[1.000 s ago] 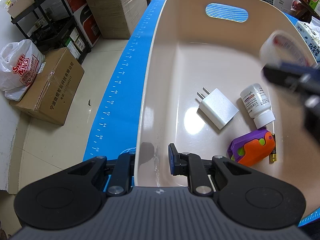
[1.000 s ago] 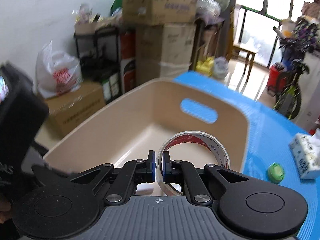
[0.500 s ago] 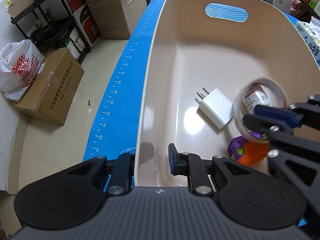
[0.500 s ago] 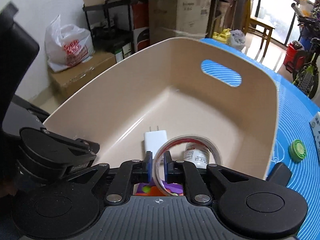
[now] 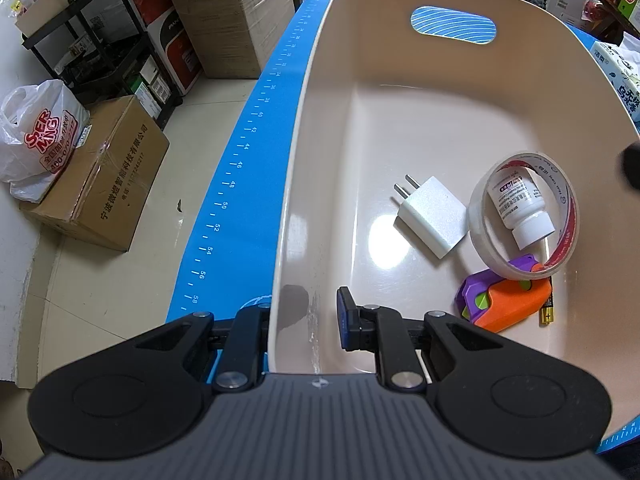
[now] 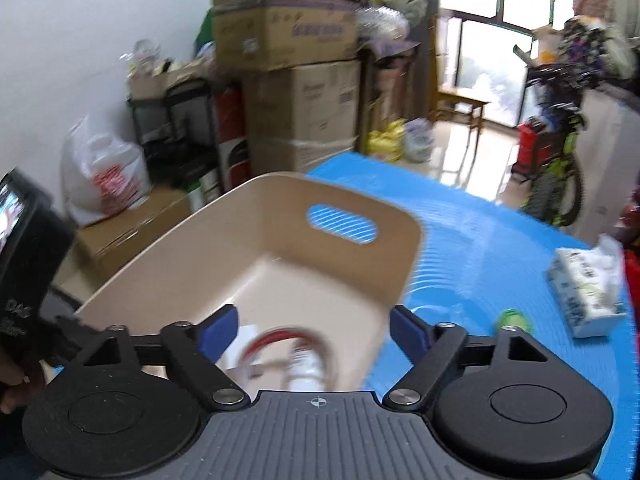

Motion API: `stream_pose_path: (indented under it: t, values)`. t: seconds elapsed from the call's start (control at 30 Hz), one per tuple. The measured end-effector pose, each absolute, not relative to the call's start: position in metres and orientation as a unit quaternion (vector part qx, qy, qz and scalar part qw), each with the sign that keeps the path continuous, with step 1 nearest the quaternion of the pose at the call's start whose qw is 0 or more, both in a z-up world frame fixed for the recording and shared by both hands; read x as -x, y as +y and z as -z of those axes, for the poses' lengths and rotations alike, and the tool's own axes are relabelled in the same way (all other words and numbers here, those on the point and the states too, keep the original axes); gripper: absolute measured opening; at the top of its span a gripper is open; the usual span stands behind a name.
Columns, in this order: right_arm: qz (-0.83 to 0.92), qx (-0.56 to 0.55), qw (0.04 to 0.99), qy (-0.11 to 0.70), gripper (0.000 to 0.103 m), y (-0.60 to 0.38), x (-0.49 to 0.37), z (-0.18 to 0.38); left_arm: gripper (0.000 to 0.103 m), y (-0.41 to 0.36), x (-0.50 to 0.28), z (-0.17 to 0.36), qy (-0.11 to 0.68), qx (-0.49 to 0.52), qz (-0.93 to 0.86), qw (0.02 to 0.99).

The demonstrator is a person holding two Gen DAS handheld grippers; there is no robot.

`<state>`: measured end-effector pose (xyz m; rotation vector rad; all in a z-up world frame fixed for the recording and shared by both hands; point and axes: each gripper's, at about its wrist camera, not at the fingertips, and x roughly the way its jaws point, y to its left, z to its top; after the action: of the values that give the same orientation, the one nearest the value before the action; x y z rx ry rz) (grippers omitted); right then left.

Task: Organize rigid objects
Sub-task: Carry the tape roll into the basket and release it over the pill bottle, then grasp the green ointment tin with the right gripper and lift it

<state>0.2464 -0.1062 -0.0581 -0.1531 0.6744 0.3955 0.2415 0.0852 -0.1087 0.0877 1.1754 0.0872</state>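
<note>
left gripper pinches the near wall of the beige bin, where charger, bottle ringed by the tape roll and orange toy lie; right gripper just opened wide, nothing between its jaws.

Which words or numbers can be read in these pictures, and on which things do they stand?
"SER MING": white plastic bag on the floor.
"40" to "58": scale along the blue mat.
"+": battery in the tub.
Bottle, tape roll, cardboard box, tissue pack: print too small to read.
</note>
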Motion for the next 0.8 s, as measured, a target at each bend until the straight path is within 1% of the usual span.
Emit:
stream_pose_path:
  t: [0.03, 0.1, 0.33, 0.63, 0.8]
  values:
    - [-0.182, 0.073, 0.926, 0.323, 0.093, -0.113, -0.247, 0.056, 0.020, 0.085, -0.241, 0.109, 0.554, -0.041, -0.041, 0.830]
    - [-0.163, 0.067, 0.933, 0.314, 0.096, -0.127, -0.249, 0.054, 0.020, 0.085, -0.241, 0.109, 0.554, -0.041, -0.041, 0.830]
    - [-0.080, 0.048, 0.945, 0.314, 0.096, -0.190, -0.267, 0.065, 0.020, 0.084, -0.242, 0.109, 0.554, -0.042, -0.042, 0.830]
    - [-0.001, 0.010, 0.936, 0.351, 0.096, -0.255, -0.314, 0.123, 0.020, 0.085, -0.240, 0.110, 0.555, -0.048, -0.043, 0.830]
    - [0.012, 0.017, 0.929, 0.368, 0.096, -0.256, -0.349, 0.144, 0.020, 0.082, -0.240, 0.109, 0.554, -0.050, -0.043, 0.830]
